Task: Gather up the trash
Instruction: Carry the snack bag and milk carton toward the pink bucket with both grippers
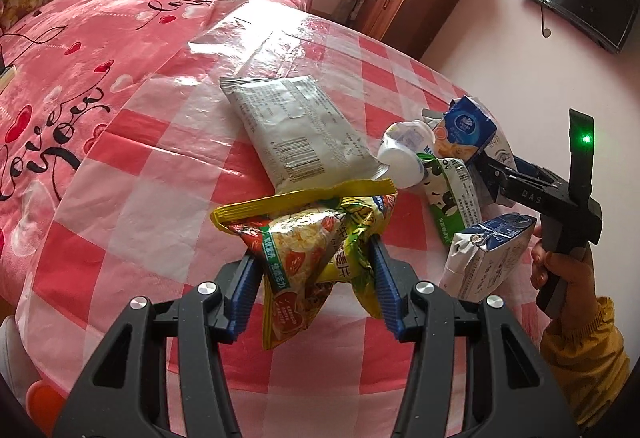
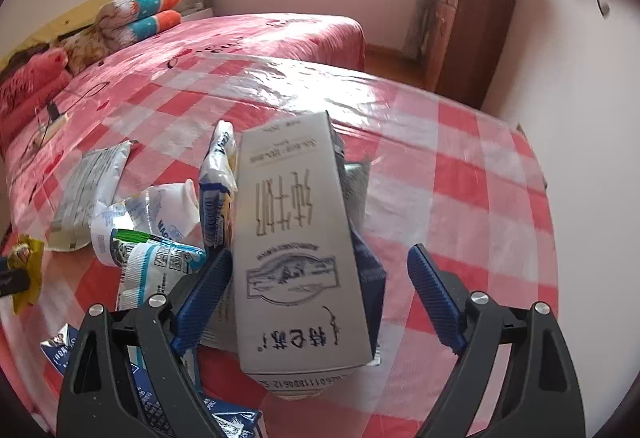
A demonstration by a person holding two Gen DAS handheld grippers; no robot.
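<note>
My left fingers (image 1: pixel 316 282) are pinching a yellow-green snack bag (image 1: pixel 316 234), crumpled between the blue pads and lifted a little off the checkered cloth (image 1: pixel 168 173) that covers the bench. My right fingers (image 2: pixel 320 298) are spread: a grey milk carton (image 2: pixel 296 250) stands between them, the left pad close against its side, the right pad clear of it with a visible gap, so I would not call that a grip yet.

The rest of the trash lies in a loose heap. From the left wrist view, a silver foil packet (image 1: pixel 296 133) lies flat at 12 o'clock from my snack bag. At about 2 o'clock sit a white yogurt cup (image 1: pixel 404 153) on its side, a green-and-white carton (image 1: pixel 448 193) and a blue carton (image 1: pixel 468 133), all touching or overlapping. More blue-and-white wrappers (image 2: pixel 160 270) crowd around the base of my right hand's tool at 9 o'clock from the carton.

I see no bin or bag in either view, so I cannot tell where the trash goes. My judgement: the job is at an early stage. One piece is in hand, one is being reached, and at least five more are left on the bench.
</note>
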